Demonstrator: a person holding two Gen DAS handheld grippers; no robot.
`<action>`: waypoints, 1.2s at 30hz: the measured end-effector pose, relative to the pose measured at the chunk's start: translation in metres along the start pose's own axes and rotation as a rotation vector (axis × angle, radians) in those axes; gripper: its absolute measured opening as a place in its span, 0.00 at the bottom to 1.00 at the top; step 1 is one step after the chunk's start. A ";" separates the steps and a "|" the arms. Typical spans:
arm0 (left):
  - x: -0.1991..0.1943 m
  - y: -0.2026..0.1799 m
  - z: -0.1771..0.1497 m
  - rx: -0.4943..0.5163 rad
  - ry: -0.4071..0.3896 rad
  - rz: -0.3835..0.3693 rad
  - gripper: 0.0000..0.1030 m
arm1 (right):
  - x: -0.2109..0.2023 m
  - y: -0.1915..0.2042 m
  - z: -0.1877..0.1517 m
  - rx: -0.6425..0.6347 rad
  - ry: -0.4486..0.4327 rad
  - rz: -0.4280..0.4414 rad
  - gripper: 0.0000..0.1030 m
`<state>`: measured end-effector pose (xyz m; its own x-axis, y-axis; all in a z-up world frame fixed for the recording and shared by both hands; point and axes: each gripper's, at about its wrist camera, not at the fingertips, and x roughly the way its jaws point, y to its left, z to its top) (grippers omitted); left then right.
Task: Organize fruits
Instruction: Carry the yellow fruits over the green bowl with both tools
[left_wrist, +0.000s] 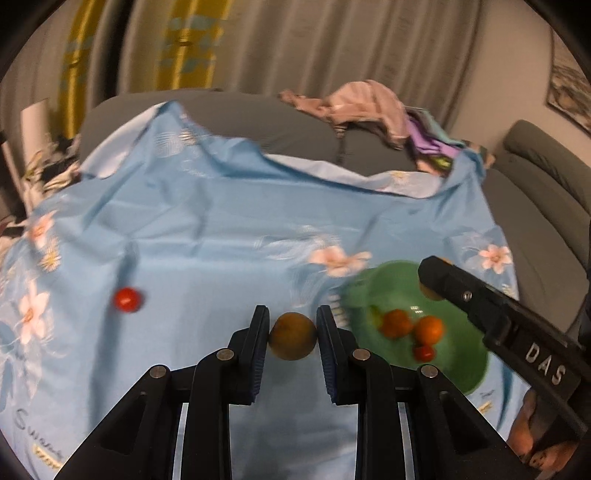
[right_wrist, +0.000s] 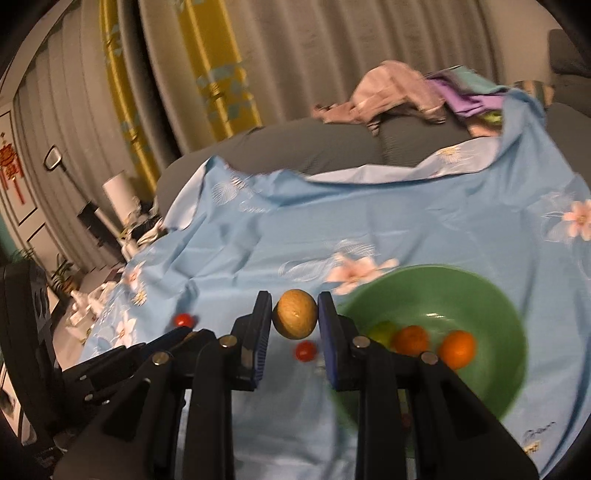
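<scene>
My left gripper (left_wrist: 291, 332) is shut on a round brown fruit (left_wrist: 292, 336) and holds it above the blue floral cloth, left of the green bowl (left_wrist: 465, 373). My right gripper (right_wrist: 295, 319) is shut on another brown fruit (right_wrist: 296, 314), just left of the bowl (right_wrist: 491, 295). The bowl holds two oranges (right_wrist: 456, 349), a green fruit (right_wrist: 382, 330) and, in the left wrist view, a small red tomato (left_wrist: 423, 353). Loose red tomatoes lie on the cloth (left_wrist: 127, 300) (right_wrist: 306, 350) (right_wrist: 183, 319). The right gripper's body (left_wrist: 491, 310) reaches over the bowl in the left wrist view.
The blue floral cloth (left_wrist: 207, 221) covers a grey sofa (left_wrist: 280, 125). A heap of pink and purple clothes (left_wrist: 369, 107) lies at the back. Curtains hang behind. Clutter and plants stand at the far left (right_wrist: 110, 229).
</scene>
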<state>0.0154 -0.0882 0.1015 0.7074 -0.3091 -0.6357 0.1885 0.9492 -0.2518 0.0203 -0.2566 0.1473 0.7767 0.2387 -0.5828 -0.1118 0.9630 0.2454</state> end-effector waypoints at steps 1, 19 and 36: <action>0.003 -0.009 0.002 0.018 0.000 -0.012 0.26 | -0.004 -0.008 0.001 0.016 -0.011 -0.014 0.26; 0.053 -0.108 0.010 0.187 0.094 -0.192 0.26 | -0.029 -0.102 -0.005 0.218 -0.029 -0.140 0.26; 0.041 -0.100 0.008 0.215 0.051 -0.218 0.26 | -0.025 -0.097 -0.003 0.221 -0.015 -0.189 0.26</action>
<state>0.0305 -0.1950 0.1065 0.6001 -0.5039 -0.6213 0.4757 0.8492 -0.2293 0.0098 -0.3552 0.1352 0.7805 0.0543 -0.6228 0.1721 0.9391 0.2975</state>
